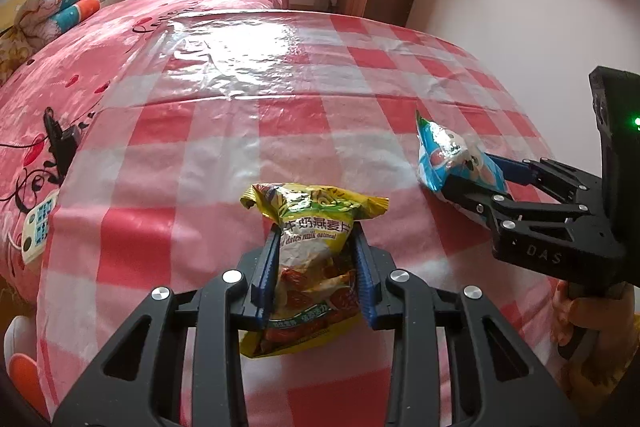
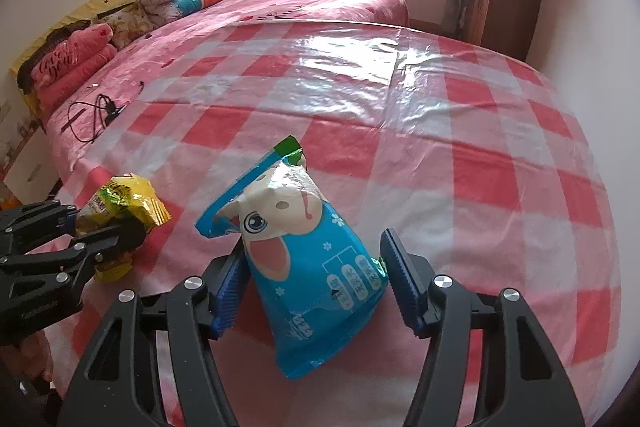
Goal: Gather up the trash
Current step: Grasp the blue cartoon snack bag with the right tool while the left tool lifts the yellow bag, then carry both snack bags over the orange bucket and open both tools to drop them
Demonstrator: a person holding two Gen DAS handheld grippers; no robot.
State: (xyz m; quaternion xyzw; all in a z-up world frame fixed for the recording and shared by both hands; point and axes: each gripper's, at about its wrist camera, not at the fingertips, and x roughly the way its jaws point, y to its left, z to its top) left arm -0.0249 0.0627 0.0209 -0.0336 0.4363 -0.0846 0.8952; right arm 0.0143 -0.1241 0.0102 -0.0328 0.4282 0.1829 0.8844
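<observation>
Between the fingers of the left gripper (image 1: 316, 259) sat the yellow oatmeal packet (image 1: 314, 267), pinched at its middle by both blue pads, its long axis running straight out along the fingers so that a crumpled top stuck out ahead of the tips and the bottom edge hung back toward the camera. It looked lifted clear of the checked plastic sheet (image 1: 248, 131) that covered the surface below; whether a worktop or the bed (image 1: 100, 39) lay under that sheet I could not tell.

To the right of the yellow packet, near but not touching it, the right gripper (image 2: 314, 287) stood around the blue wet-wipe pack (image 2: 304, 267). Its fingers were partly spread: the left pad touched the pack's edge, while the right pad stood just beside the other edge, so I judged the grip not yet firm. The pack's long axis leaned up and away from the fingers, tilted toward the yellow packet, with its torn white and green top farthest out.

No bin showed in either view. Judging by this, the left hand was ready to carry, and the right needed to finish closing first.
</observation>
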